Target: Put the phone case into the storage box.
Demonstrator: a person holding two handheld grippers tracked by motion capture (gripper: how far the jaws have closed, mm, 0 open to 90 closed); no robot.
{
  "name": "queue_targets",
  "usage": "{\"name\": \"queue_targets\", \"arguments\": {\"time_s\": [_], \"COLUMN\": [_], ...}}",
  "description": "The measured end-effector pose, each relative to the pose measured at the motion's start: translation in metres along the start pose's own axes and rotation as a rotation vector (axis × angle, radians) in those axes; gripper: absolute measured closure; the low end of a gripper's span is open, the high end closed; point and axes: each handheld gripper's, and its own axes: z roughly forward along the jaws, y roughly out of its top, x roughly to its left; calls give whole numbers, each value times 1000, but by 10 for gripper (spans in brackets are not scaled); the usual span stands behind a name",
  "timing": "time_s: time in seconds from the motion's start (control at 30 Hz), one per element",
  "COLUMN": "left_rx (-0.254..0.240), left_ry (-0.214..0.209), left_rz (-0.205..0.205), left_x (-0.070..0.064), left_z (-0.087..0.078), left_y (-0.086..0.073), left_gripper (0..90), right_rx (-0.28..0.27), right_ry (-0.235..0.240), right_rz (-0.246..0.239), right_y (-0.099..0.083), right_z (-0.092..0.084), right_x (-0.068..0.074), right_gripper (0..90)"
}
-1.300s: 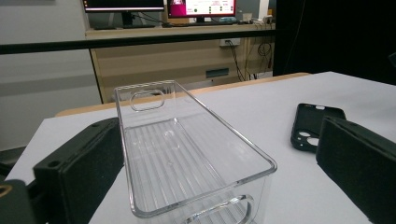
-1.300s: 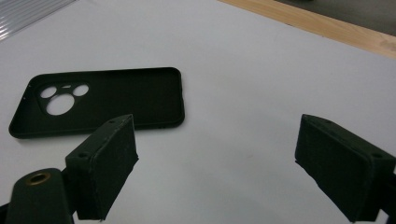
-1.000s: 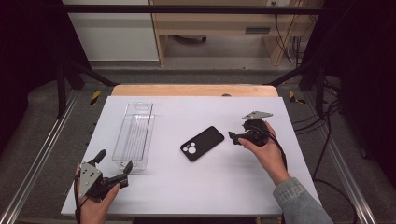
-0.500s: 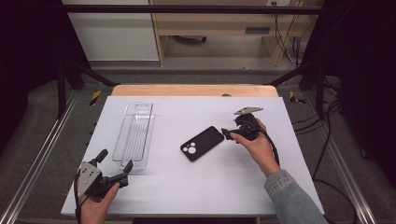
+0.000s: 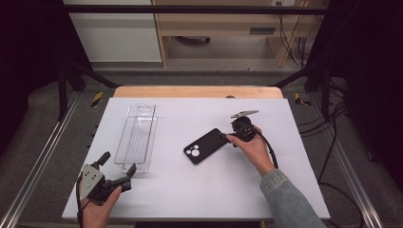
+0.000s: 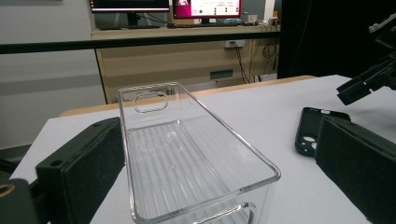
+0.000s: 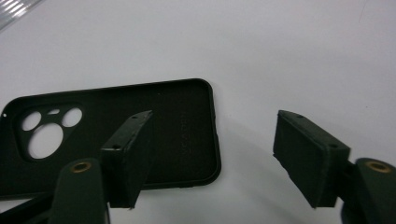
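My right tool (image 5: 225, 137) hung over the black phone case's (image 5: 205, 146) end, jaws closing but apart and unclamped; my left tool (image 5: 124, 176) gaped beside the clear tray (image 5: 137, 140).

Even overhead light is falling on the white table (image 5: 190, 199), which is showing bright in the high view while the floor and the frame to the left and right are sinking into near black. Shadows on the table are staying soft and short. In the left gripper view, the clear tray (image 6: 187, 154) is catching thin white glints along its rim, and the monitors (image 6: 205, 7) at the far wall are glowing overexposed. In the right gripper view, the table is blowing out to grey-white, the phone case (image 7: 116, 135) is lying dark and slightly soft, and the near jaws are blurring.
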Motion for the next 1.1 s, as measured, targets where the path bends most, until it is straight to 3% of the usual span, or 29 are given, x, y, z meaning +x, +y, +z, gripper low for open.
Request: {"name": "queue_targets", "arguments": {"time_s": [0.13, 0.57, 1.1], "left_rx": [-4, -5, 1], "left_ry": [-1, -10, -21], "left_rz": [2, 6, 16], "left_x": [0, -1, -2], "left_z": [0, 0, 1], "left_y": [0, 1, 1], "left_gripper": [13, 13, 13], "right_rx": [0, 26, 39], "right_ry": [17, 49, 72], "right_rz": [30, 59, 51], "right_y": [-2, -6, -9], "right_z": [6, 16, 21], "right_x": [-5, -10, -13], "right_gripper": [423, 629, 744]}}
